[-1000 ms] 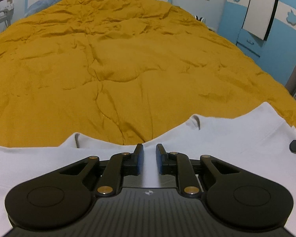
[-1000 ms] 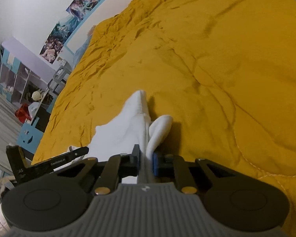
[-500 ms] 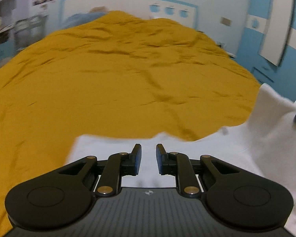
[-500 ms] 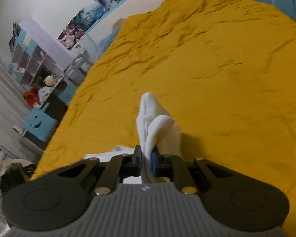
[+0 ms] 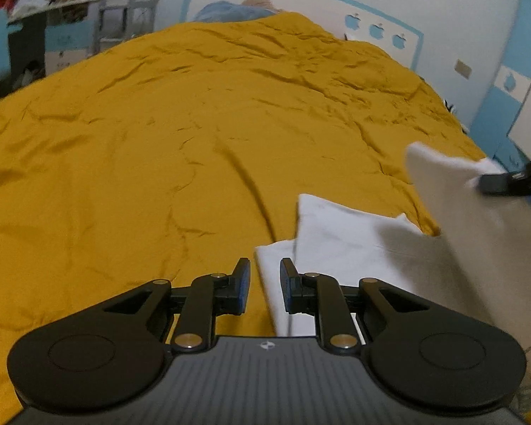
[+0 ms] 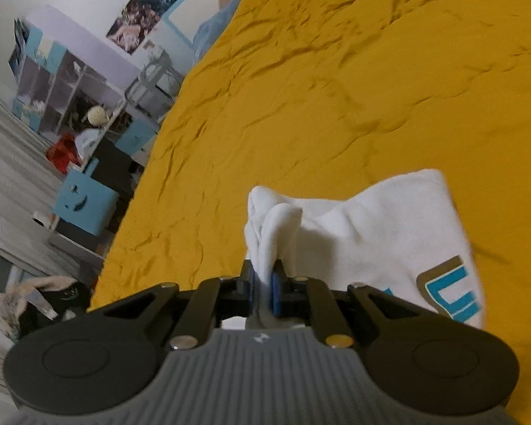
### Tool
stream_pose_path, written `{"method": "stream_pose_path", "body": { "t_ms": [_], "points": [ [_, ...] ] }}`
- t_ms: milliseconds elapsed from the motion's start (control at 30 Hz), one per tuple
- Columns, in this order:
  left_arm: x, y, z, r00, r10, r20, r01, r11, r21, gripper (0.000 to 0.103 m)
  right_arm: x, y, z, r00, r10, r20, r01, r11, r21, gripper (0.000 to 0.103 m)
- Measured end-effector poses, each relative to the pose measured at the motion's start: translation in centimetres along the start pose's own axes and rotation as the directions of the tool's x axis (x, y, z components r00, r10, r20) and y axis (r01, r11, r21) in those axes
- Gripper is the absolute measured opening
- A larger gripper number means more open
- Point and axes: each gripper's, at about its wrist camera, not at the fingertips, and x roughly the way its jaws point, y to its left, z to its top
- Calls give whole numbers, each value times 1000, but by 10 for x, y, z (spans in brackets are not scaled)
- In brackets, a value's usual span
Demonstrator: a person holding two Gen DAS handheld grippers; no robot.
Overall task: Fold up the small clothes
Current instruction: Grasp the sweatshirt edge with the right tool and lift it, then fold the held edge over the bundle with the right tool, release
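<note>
A small white garment [image 5: 350, 237] lies on the mustard-yellow bed cover [image 5: 180, 141]. My left gripper [image 5: 264, 285] is open and empty, just above the garment's left edge. My right gripper [image 6: 262, 285] is shut on a bunched fold of the white garment [image 6: 364, 226], which shows a blue and tan print [image 6: 453, 290]. In the left wrist view the right gripper [image 5: 513, 177] holds a lifted flap of the garment above its flat part, at the right.
The bed cover [image 6: 336, 88] is wrinkled and stretches far ahead. A shelf unit and blue boxes [image 6: 85, 198] stand beside the bed on the left. Blue and white walls and a cabinet [image 5: 513, 88] lie beyond the bed's right side.
My right gripper has carried the held fold up and over the garment, exposing the print. My left gripper has shifted left, from over the garment's middle to its left edge, still open.
</note>
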Motion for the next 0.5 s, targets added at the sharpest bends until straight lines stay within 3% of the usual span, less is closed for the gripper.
{"method": "stream_pose_path", "body": {
  "t_ms": [300,500],
  "points": [
    [3,22,-7,999,-42,2,42,998,-45,21,103,51,-37,996,-60,-70,57,998,-34,5],
    [9,27,-10,999,-48,-2,48,997,-63,21,143,41,-54,986,-100,-136,99,995,-12,5]
  ]
}}
